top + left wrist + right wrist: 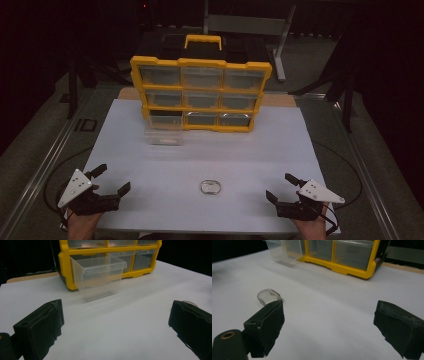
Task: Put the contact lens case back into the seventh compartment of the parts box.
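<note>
Both grippers, left gripper point(111, 179) and right gripper point(281, 187), jaws apart, empty, at desk point(150, 165) near edge. Small clear object point(210, 187) lies between them; clear drawer point(164, 134) pulled out before yellow organizer point(201, 92). Likely pre-grasp; next: close on object.

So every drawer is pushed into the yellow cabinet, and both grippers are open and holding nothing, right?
Not quite. One clear drawer is out, standing on the white table before the yellow cabinet's bottom-left slot, as the high view shows. The left gripper and right gripper are open, holding nothing.
</note>
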